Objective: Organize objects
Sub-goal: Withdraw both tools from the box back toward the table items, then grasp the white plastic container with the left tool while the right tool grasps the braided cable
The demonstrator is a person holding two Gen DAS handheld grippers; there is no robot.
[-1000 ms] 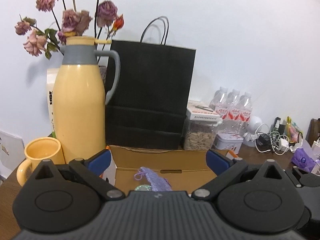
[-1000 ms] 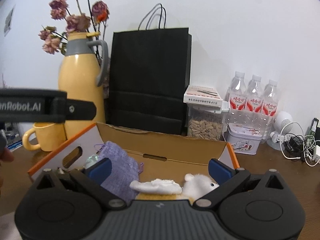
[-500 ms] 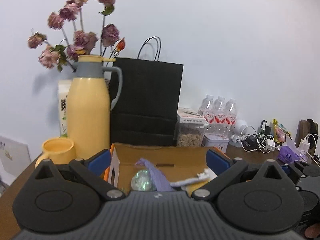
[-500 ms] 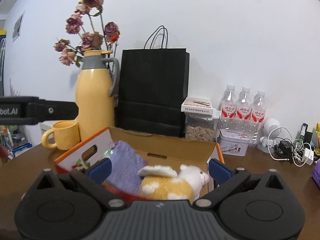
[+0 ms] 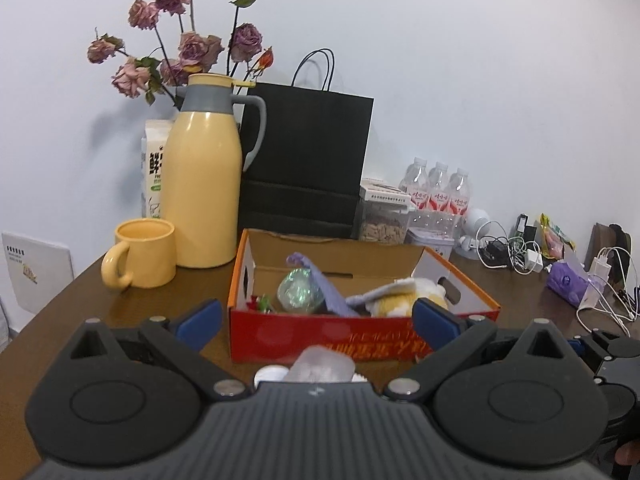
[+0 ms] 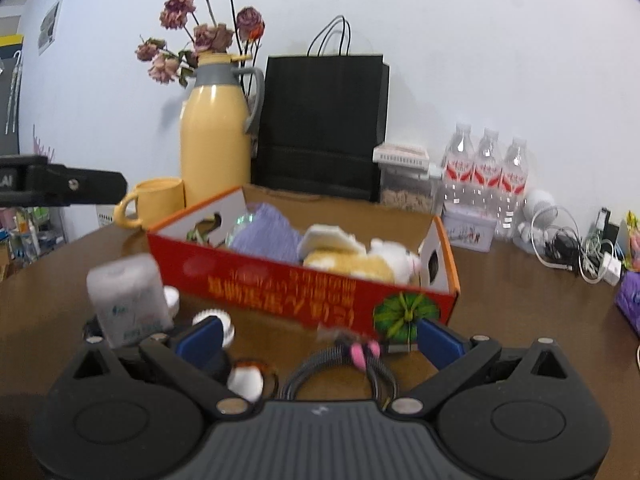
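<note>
Red box [image 6: 304, 292] at frame centre, on the brown table [image 6: 520, 300], already holding a plush toy [image 6: 360, 258], purple pouch [image 6: 268, 232] and shiny ball [image 5: 298, 290]. Seen from closer a second ago, now from farther back, with loose items showing in the lower frame: tissue pack [image 6: 128, 300], black cable [image 6: 340, 372]. Probably next to be gathered. Left gripper [image 5: 316, 320] and right gripper [image 6: 320, 336] both spread wide, pinching nothing.
</note>
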